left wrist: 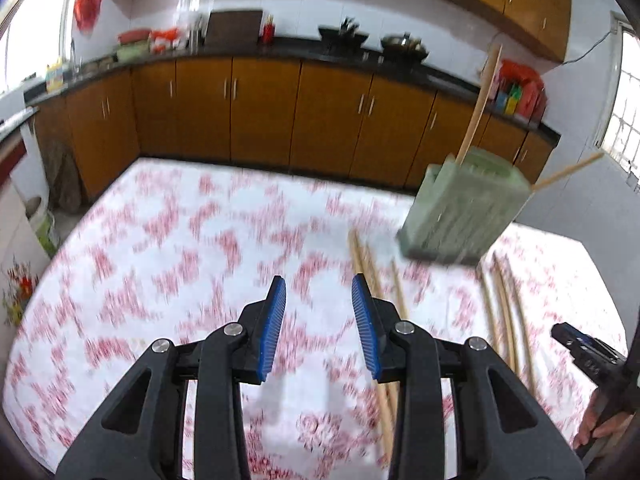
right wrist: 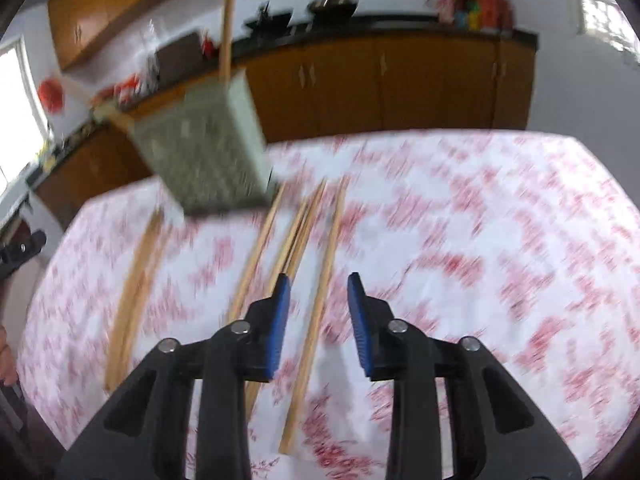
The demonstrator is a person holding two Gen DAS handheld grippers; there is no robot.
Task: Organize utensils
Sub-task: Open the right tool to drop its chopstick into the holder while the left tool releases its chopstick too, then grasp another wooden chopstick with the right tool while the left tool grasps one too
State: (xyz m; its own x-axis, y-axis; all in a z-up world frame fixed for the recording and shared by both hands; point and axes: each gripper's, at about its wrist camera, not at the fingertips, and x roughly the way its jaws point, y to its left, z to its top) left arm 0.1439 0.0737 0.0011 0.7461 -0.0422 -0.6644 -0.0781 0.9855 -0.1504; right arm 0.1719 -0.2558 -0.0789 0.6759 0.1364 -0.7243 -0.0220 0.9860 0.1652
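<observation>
Right fingers (right wrist: 283,320) spread, one chopstick (right wrist: 320,300) on table between them

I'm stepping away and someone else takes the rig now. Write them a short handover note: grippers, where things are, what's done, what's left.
Left gripper: open, empty, above the tablecloth.
Right gripper: open, empty, above a loose chopstick.
Holder: green, on the table at the far side; frames are blurred.
Done: two chopsticks already stick out of the holder.
Left: several chopsticks lie on the cloth in front of the holder, one group near the left gripper, another further right. Pick them up and put them in the holder.
</observation>
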